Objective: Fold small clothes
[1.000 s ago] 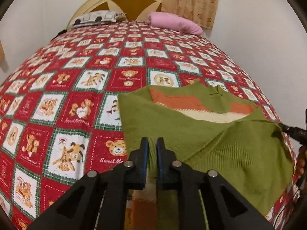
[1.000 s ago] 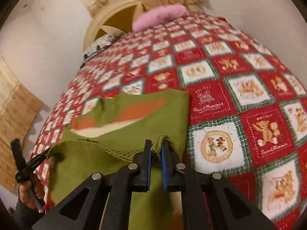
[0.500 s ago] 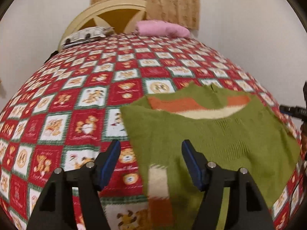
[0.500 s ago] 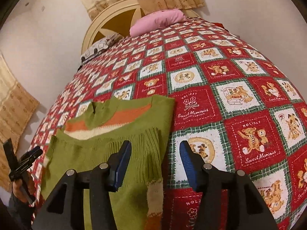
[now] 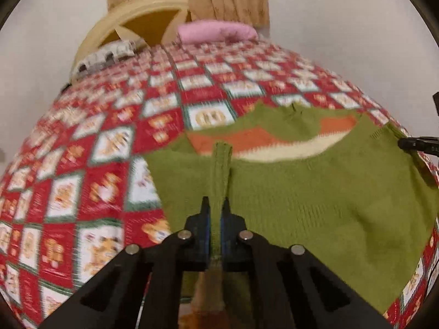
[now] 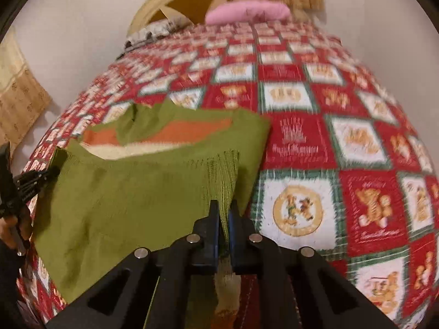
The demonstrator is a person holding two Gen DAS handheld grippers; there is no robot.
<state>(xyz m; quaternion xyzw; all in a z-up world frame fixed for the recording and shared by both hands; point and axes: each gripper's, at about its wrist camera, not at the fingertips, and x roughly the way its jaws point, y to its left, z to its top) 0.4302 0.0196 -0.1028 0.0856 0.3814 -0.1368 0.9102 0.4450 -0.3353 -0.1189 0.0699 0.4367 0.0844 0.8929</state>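
Note:
A small green knit sweater (image 5: 315,192) with orange and cream stripes lies partly folded on the bed; it also shows in the right wrist view (image 6: 131,192). My left gripper (image 5: 215,205) is shut on a ribbed green sleeve (image 5: 221,170) at the sweater's left side. My right gripper (image 6: 223,213) is shut on the other ribbed green sleeve (image 6: 223,175) at the sweater's right side. Each gripper's tip shows at the edge of the other's view.
The bed carries a red, white and green teddy-bear quilt (image 5: 90,164). A pink pillow (image 5: 216,31) and a patterned pillow (image 5: 107,56) lie by the cream headboard (image 5: 142,19). White walls stand close on both sides.
Half a second ago both grippers were open over the sweater. Now each has shut on a sleeve and the sleeves are lifted off the body.

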